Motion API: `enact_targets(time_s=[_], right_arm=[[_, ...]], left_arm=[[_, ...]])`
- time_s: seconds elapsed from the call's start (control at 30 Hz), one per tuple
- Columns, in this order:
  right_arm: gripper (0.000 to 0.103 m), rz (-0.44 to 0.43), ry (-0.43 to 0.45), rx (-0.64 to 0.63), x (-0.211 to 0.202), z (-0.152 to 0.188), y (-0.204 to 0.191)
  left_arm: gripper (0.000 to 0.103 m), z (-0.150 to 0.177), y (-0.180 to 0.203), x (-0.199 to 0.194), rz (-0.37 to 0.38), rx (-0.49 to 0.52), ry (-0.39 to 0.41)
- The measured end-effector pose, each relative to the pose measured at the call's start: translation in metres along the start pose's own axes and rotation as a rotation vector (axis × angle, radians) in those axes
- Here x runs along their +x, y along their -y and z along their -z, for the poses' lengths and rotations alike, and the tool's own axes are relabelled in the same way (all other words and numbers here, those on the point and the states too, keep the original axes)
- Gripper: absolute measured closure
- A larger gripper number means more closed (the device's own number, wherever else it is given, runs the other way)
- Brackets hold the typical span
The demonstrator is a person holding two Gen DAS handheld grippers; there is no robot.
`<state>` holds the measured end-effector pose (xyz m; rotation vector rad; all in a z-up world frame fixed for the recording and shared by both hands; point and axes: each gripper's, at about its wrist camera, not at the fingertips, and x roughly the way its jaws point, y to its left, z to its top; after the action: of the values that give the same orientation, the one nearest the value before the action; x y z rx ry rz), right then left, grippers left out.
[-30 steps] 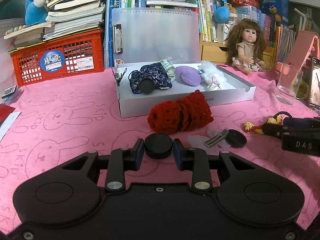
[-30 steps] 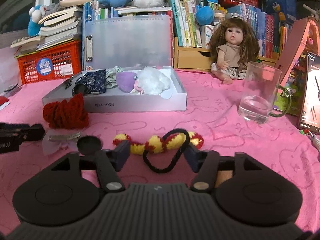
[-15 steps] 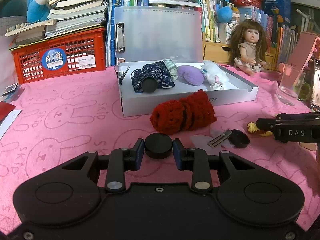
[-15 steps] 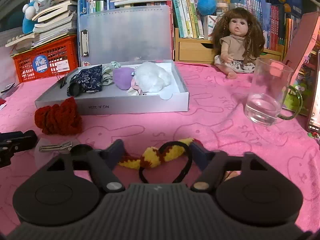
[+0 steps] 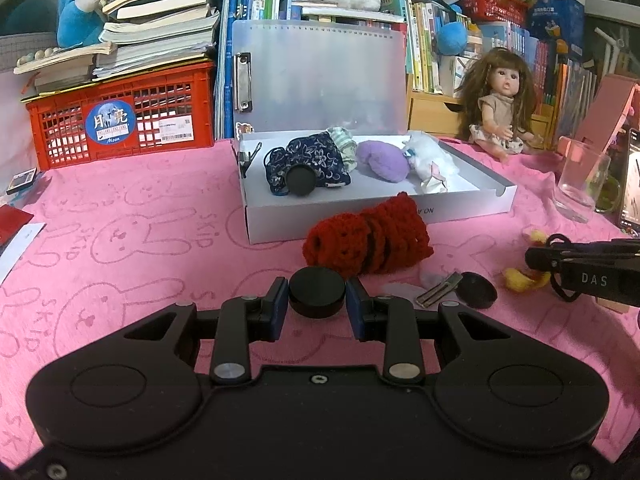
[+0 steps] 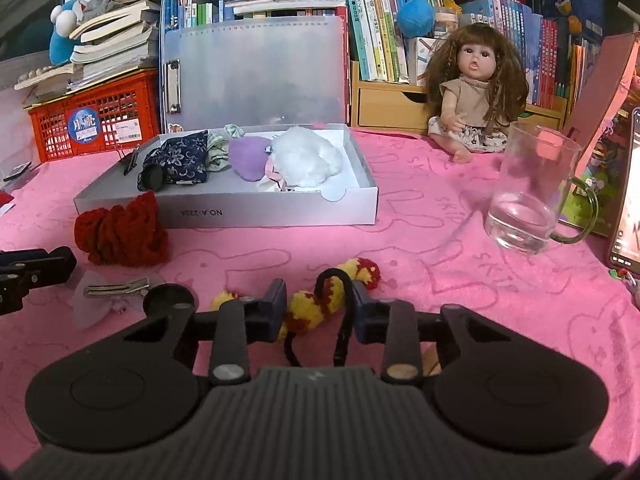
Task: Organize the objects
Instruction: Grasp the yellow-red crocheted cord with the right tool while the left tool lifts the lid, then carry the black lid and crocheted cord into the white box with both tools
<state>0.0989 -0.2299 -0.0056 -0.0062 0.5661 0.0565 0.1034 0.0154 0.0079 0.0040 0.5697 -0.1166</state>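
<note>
My left gripper (image 5: 317, 304) is shut on a black round disc (image 5: 317, 290), held just above the pink cloth. My right gripper (image 6: 320, 308) has closed in around a yellow-and-red fuzzy hair tie with a black elastic loop (image 6: 320, 300); the pads touch it. It also shows in the left wrist view (image 5: 520, 278). A white box (image 5: 360, 216) holds a navy floral pouch (image 5: 312, 160), a purple pad (image 5: 384, 158) and a white fluffy item (image 5: 428, 158). A red crocheted scrunchie (image 5: 368, 236) lies in front of the box.
A metal hair clip (image 6: 116, 290) and a second black disc (image 6: 170, 300) lie between the grippers. A glass mug (image 6: 532, 196), a doll (image 6: 476, 88) and a phone (image 6: 628, 200) stand at the right. A red crate (image 5: 120, 120) and books line the back.
My right gripper moved forward over the hair tie and its fingers closed in on it. My left gripper kept hold of the black disc and barely moved.
</note>
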Motion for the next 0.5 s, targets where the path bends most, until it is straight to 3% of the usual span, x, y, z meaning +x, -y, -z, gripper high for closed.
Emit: enact_targets(time_s=[0.5], right_arm=[[0.075, -0.026, 0.025, 0.049, -0.006, -0.012, 0.004]], left_arm=[[0.073, -0.018, 0.003, 0.000, 0.006, 0.002, 0.040]])
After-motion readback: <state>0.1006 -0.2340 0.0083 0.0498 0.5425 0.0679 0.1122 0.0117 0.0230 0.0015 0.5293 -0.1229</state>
